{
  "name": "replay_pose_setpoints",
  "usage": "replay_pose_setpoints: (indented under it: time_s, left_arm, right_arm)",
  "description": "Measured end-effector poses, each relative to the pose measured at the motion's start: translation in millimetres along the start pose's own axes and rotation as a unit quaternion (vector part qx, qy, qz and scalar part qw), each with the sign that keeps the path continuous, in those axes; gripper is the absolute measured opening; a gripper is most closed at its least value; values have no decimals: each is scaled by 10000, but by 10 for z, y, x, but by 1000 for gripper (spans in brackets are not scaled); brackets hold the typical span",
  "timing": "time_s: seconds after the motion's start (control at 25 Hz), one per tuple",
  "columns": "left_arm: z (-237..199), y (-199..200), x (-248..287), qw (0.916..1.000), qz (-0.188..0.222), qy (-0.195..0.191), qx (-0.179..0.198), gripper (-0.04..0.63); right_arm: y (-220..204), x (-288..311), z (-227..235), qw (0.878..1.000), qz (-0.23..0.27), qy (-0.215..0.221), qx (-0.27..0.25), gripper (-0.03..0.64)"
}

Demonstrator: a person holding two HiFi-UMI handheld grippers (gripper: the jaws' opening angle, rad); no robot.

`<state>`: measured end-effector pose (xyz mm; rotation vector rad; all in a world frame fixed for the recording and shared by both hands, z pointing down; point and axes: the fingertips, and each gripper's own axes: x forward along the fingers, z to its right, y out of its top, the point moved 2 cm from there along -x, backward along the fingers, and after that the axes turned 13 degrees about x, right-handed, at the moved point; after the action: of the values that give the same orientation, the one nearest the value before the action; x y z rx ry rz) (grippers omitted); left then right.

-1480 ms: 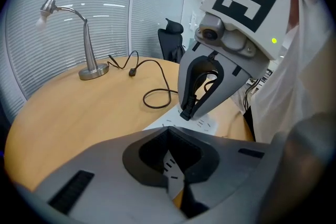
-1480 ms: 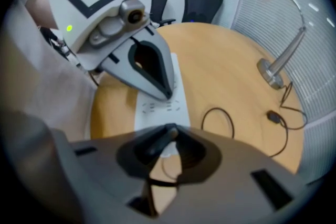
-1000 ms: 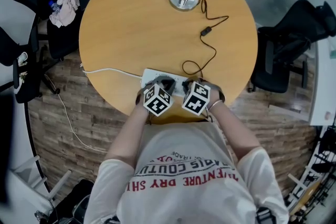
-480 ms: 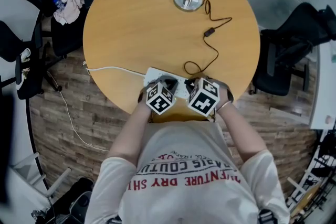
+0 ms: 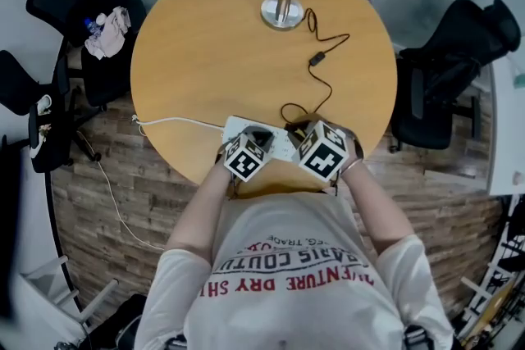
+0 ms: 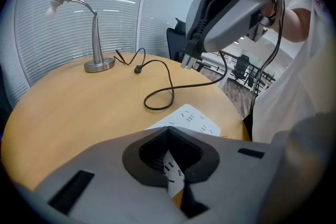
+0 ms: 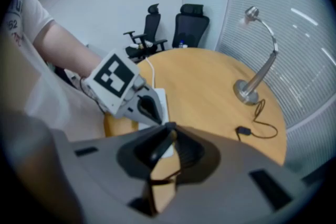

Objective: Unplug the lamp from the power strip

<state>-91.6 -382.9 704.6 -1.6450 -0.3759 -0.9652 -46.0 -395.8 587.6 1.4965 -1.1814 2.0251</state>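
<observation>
Plug lifted clear, cord hanging

My right gripper (image 6: 187,62) pinches the plug (image 7: 156,148) above the power strip (image 5: 236,127). My left gripper (image 6: 169,131) stays pressed together over it. Tugging the cord (image 5: 317,88) could topple the lamp (image 5: 281,11).

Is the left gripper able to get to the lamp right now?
Probably not without a long lean: the lamp stands at the far edge of the table, the left gripper sits at the power strip by the near edge. Nothing stands between them.

Legible print: one item
White T-shirt (image 5: 287,315), near edge of the scene, red lettering seen upside down: "VENTURE DRY SH", "COUTU", "TRADE"; the remaining letters are cut off.
</observation>
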Motion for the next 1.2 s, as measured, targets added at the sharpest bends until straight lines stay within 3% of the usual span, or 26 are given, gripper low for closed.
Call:
replay_pose_setpoints:
  time_s: [0.2, 0.36, 0.52, 0.68, 0.88, 1.08, 1.2]
  left_arm:
    - [-48, 15, -107, 9996, 177, 188, -123, 28]
    - [-111, 330, -492, 9939, 900, 625, -143, 28]
    - [-343, 770, -1036, 9774, 1685, 1270, -165, 28]
    - [-572, 1095, -1589, 9550, 2301, 1866, -146, 28]
    - [-682, 1381, -2188, 9268, 3000, 2251, -163, 28]
    - [-657, 1434, -2422, 9156, 3275, 2319, -251, 28]
    - [-656, 1434, -2449, 9116, 3340, 2381, -270, 28]
  right_arm:
    - [150, -215, 94, 9942, 991, -409, 24, 71]
    - [290, -505, 141, 9799, 1900, -567, 213, 71]
    - [427, -797, 214, 9532, 2894, -592, 640, 72]
    - [522, -1003, 262, 9277, 3593, -619, 808, 72]
    - [621, -1253, 263, 8940, 4348, -636, 871, 72]
    - [640, -1422, 261, 8671, 4820, -739, 1017, 72]
    - [645, -1486, 271, 8597, 4927, -776, 1103, 72]
